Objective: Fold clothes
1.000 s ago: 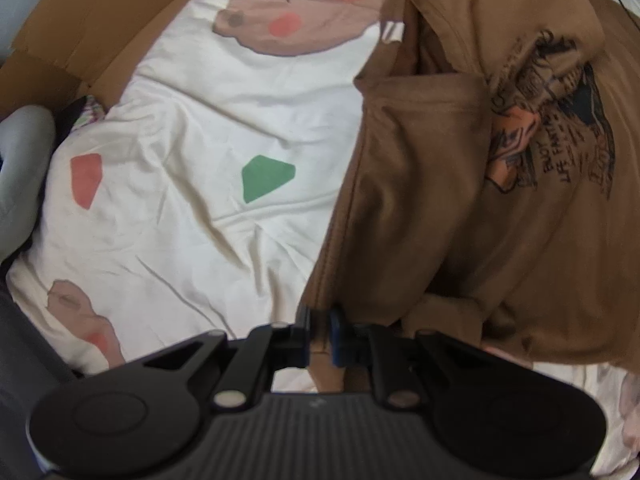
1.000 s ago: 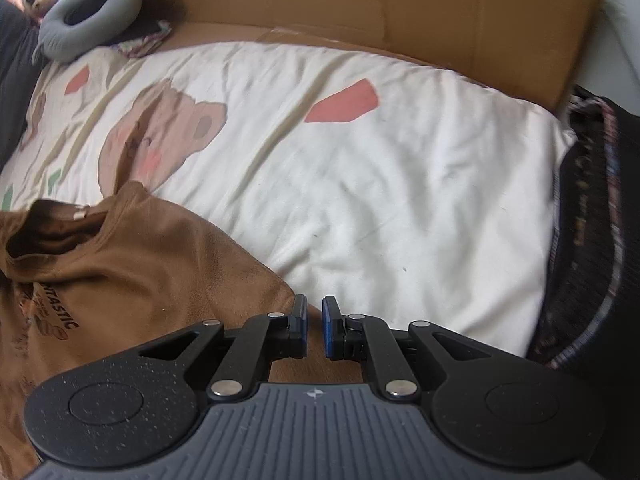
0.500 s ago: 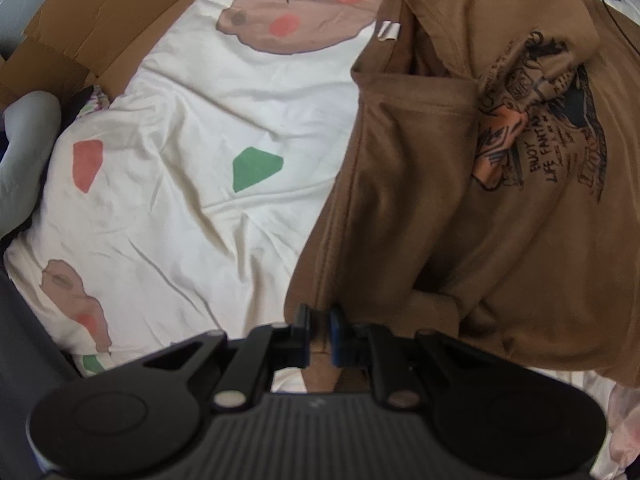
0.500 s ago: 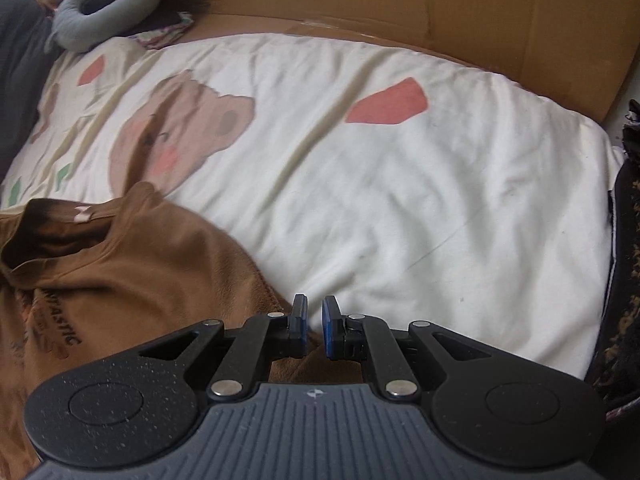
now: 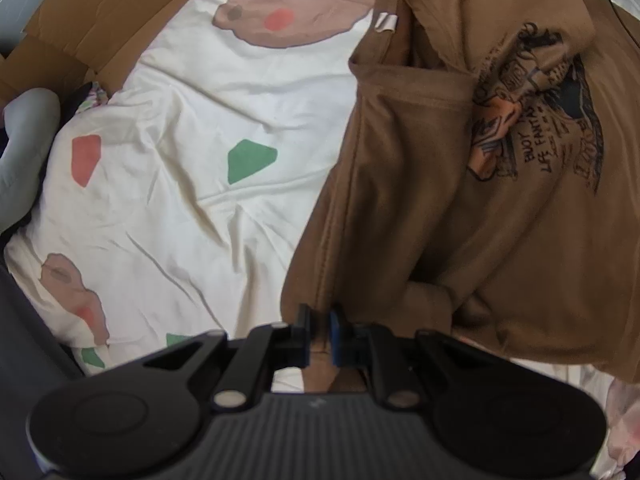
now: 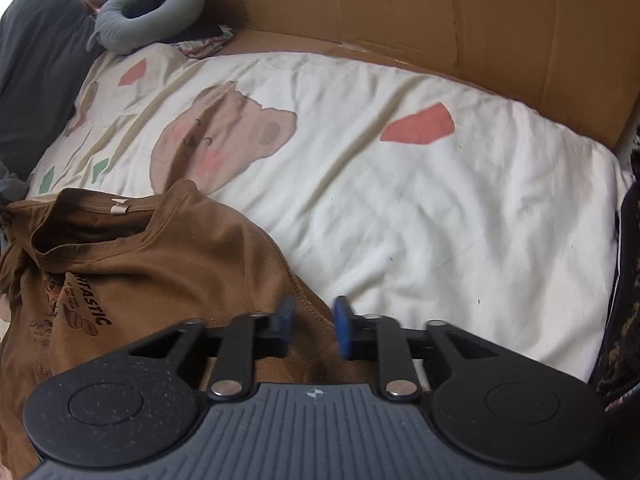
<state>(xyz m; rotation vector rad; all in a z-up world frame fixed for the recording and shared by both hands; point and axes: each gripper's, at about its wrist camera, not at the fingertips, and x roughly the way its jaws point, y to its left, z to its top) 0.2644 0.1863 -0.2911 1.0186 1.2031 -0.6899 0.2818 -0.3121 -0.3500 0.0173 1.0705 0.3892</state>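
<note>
Left wrist view: left gripper (image 5: 319, 334) pinching a fold of the brown T-shirt (image 5: 460, 208) between nearly closed jaws, pointing steeply down. Shirt lying bunched on the right side of the cream bedsheet (image 5: 180, 200), printed graphic (image 5: 536, 108) facing up, collar tag (image 5: 386, 22) showing near the top. Sheet wrinkling around a green patch (image 5: 250, 159) and a bear print (image 5: 292, 8). Grey pillow (image 5: 24, 144) curling at the left edge beside cardboard (image 5: 100, 24).

Right wrist view: right gripper (image 6: 314, 328) hovering over the shirt's (image 6: 160, 272) stitched hem, jaws having just been opening, now standing narrowly apart with cloth lying below the gap; pads (image 6: 343, 322) blurred, so seemingly no longer pressing the fabric. Shirt occupying the lower left of the sheet (image 6: 400, 200), neck opening facing the cardboard wall (image 6: 440, 20). Dark patterned cloth (image 6: 624, 300) hanging at the right edge.
</note>
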